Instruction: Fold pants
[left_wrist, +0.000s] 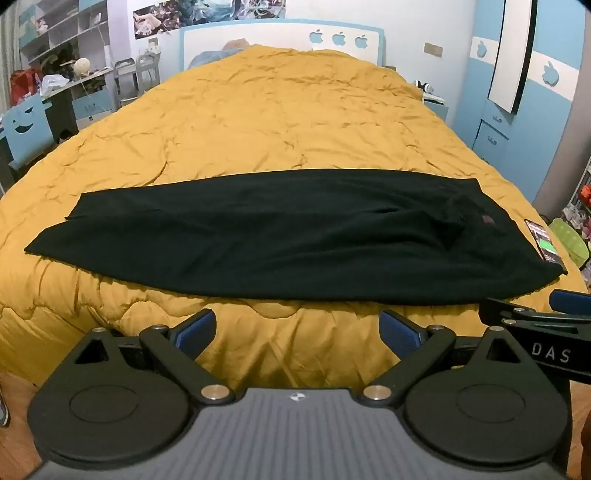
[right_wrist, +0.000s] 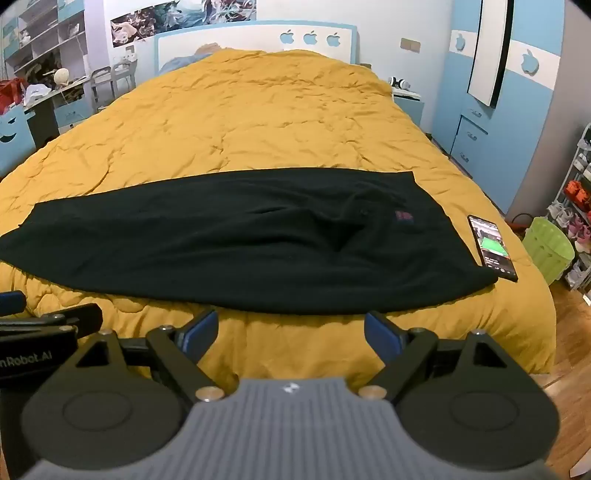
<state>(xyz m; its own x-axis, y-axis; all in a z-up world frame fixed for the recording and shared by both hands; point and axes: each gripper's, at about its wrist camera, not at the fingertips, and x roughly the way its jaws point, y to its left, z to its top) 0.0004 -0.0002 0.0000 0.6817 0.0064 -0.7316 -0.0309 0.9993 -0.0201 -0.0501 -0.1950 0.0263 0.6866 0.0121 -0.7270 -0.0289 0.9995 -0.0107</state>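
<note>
Both grippers hung open near the bed's foot edge, holding nothing.

Left gripper (left_wrist: 297, 326) and right gripper (right_wrist: 291, 330) were spread wide; black pants (left_wrist: 280, 236) lay flat across the yellow duvet (left_wrist: 258, 122), phone (right_wrist: 493, 247) beside the waistband.

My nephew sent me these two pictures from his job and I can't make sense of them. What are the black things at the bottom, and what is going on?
Each picture comes from a camera mounted on a hand-held gripper, looking along its two fingers. One shows the left gripper, the other the right gripper. Both are open and hold nothing. Ahead is a bed with a yellow quilt. Black pants lie across it, not yet folded, with a phone beside their right end.
</note>
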